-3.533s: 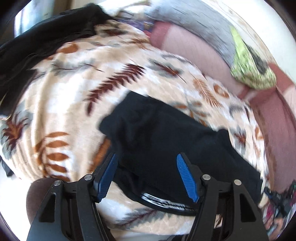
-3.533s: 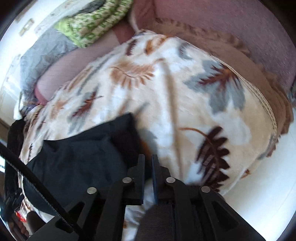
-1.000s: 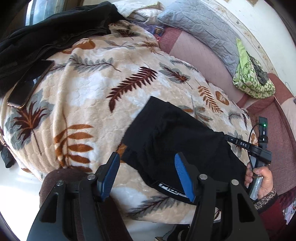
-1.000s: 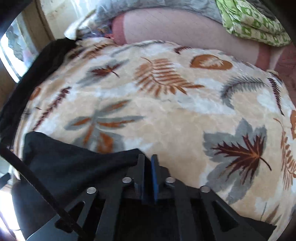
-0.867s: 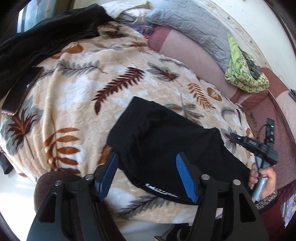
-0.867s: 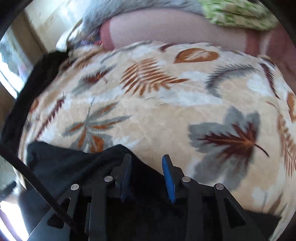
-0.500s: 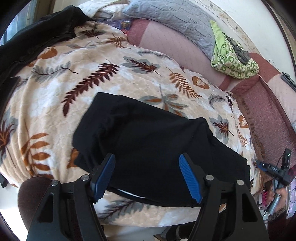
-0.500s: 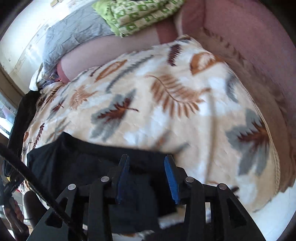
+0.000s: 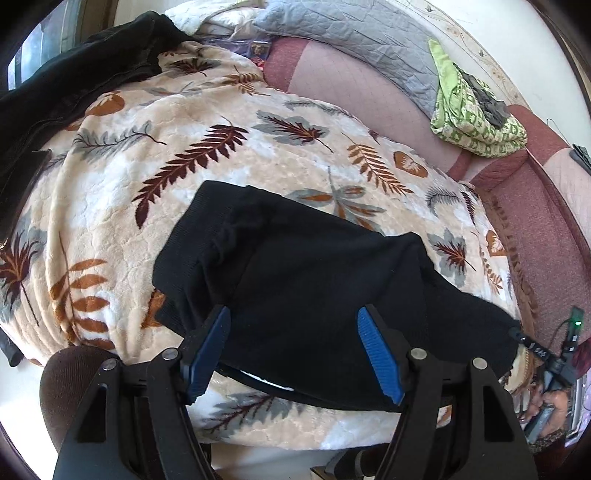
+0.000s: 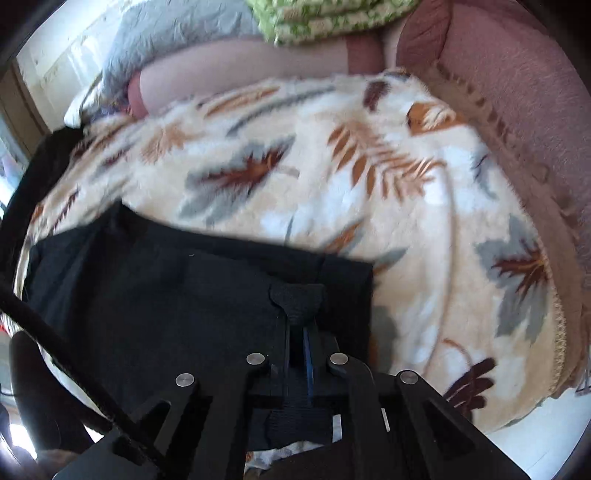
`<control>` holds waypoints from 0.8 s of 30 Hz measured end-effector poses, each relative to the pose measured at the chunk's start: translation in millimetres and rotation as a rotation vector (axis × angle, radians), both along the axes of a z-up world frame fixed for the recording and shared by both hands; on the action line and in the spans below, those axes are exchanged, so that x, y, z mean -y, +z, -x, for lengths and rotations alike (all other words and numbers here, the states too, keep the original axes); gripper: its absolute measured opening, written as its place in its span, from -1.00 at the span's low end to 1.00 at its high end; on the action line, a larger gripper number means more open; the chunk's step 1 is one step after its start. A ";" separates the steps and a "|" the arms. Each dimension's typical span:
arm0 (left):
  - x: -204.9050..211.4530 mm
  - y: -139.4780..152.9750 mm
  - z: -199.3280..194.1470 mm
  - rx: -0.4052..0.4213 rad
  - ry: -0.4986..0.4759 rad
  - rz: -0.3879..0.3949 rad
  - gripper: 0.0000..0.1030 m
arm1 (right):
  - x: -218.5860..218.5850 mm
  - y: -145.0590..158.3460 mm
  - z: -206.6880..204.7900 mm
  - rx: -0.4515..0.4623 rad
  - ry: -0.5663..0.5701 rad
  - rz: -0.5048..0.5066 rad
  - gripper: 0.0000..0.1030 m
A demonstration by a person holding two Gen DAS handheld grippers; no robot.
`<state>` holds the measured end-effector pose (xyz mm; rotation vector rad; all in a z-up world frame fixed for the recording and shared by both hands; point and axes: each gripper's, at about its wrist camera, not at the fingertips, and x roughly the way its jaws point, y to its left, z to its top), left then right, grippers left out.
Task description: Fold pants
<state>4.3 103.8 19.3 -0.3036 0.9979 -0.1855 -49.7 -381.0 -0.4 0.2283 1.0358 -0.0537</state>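
The black pants (image 9: pixel 295 291) lie folded into a broad dark block on a leaf-patterned blanket (image 9: pixel 155 155) spread over a bed, close to the bed's near edge and toward its right-hand side as the left wrist view shows it. The left hand-held gripper (image 9: pixel 293 350) hangs over the near part of the pants with its blue-padded jaws spread wide; the cloth lies between and beneath them, and the pads do not press on it. The right hand-held gripper (image 10: pixel 297 325) has its jaws drawn together, pinching a small bunched tuck of the black fabric at their tips, near the right end of the folded pants by the near edge of the bed. In the left wrist view a person's hand (image 9: pixel 554 402) shows at the far right edge, around the handle of the other tool. Along the far edge of the bed runs a pinkish bolster (image 9: pixel 354 85), with a grey quilted pillow (image 9: pixel 354 33) and a folded green patterned cloth (image 9: pixel 476 118) resting on it. A dark garment (image 9: pixel 74 70) is heaped at the far left corner of the bed.
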 end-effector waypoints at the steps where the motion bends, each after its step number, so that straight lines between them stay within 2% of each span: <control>1: -0.7 -2.6 -1.5 -0.001 0.007 -0.007 0.37 | 5.2 7.6 1.1 0.024 -0.024 0.009 -0.89; 4: -0.9 -14.6 -6.8 -0.030 0.016 -0.009 0.37 | 24.9 7.2 0.3 0.010 -0.078 -0.003 -0.90; 8: -0.8 -32.2 -9.5 -0.072 0.028 -0.039 0.37 | 37.2 -21.0 -0.5 -0.079 -0.118 -0.039 -0.88; 9: -2.6 -37.0 -10.4 -0.088 0.033 -0.036 0.37 | 40.6 -27.3 0.4 -0.091 -0.140 -0.046 -0.82; 11: -5.6 -40.1 -10.5 -0.097 0.036 -0.019 0.37 | 49.2 -34.7 0.6 -0.090 -0.180 -0.062 -0.55; 13: -6.5 -38.0 -9.6 -0.097 0.033 -0.017 0.37 | 49.5 -35.2 0.8 -0.090 -0.189 -0.044 -0.47; 15: -6.0 -31.2 -6.7 -0.088 0.025 -0.016 0.37 | 45.4 -30.8 1.3 -0.100 -0.188 0.012 -0.19; 16: -5.1 -26.2 -4.8 -0.077 0.015 -0.013 0.37 | 44.6 -26.3 2.9 -0.101 -0.201 0.044 0.04; 17: -4.3 -19.8 -2.3 -0.058 0.001 -0.008 0.37 | 46.0 -20.2 5.8 -0.089 -0.215 0.043 0.13; 21: 3.8 3.3 -3.4 0.017 -0.054 0.008 0.42 | 54.9 2.6 15.1 -0.019 -0.279 -0.043 0.28; 24: 12.1 8.9 -29.2 0.070 -0.068 -0.033 0.46 | 41.0 20.6 8.6 0.043 -0.294 -0.027 0.28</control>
